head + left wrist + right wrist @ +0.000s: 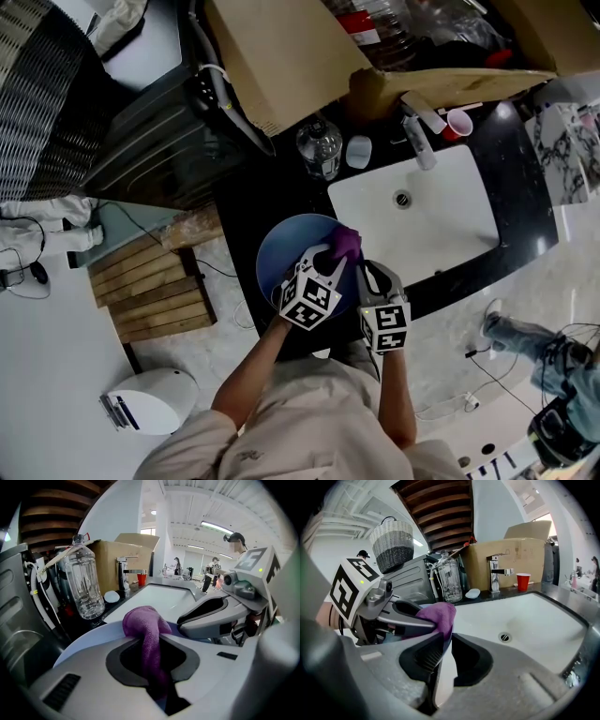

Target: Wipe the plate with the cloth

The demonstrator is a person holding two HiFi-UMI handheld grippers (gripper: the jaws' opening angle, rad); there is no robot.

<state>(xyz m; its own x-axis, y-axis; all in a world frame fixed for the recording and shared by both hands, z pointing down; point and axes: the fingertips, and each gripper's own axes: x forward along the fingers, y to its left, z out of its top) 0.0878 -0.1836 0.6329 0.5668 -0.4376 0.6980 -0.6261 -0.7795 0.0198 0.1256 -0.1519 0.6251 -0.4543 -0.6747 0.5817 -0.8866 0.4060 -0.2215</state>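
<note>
At the near edge of a black stone counter (246, 202), seen from above, a person holds a round blue plate (284, 246) w/ 2 hand-held grippers, just left of a white rectangular sink (441, 211).

Left gripper (330, 255): jaws closed tight on a purple terry cloth (345, 242). Its own view shows the cloth bunched btwn the jaws & folding over onto the plate's pale blue face.

Right gripper (367, 272): jaws clamped on the plate's right rim. In its own view the plate stands edge-on as a thin pale strip btwn the 2 jaws, w/ the cloth touching the rim just beyond the tips.

Both grippers sit close side by side, each w/ its marker cube toward the person. The cloth lies btwn them at the plate's right edge.

Far side of the counter, left to right:
- a clear plastic bottle (320, 147), upright
- a small white oval object (358, 151) just beside it
- a chrome faucet (419, 141) at the sink's far rim
- a red plastic cup (459, 123)

Behind these, a brown cardboard box (291, 52) w/ open flaps. At far left, a woven grey-and-white basket (37, 94). On the floor left of the person, a slatted wooden pallet (155, 286).
</note>
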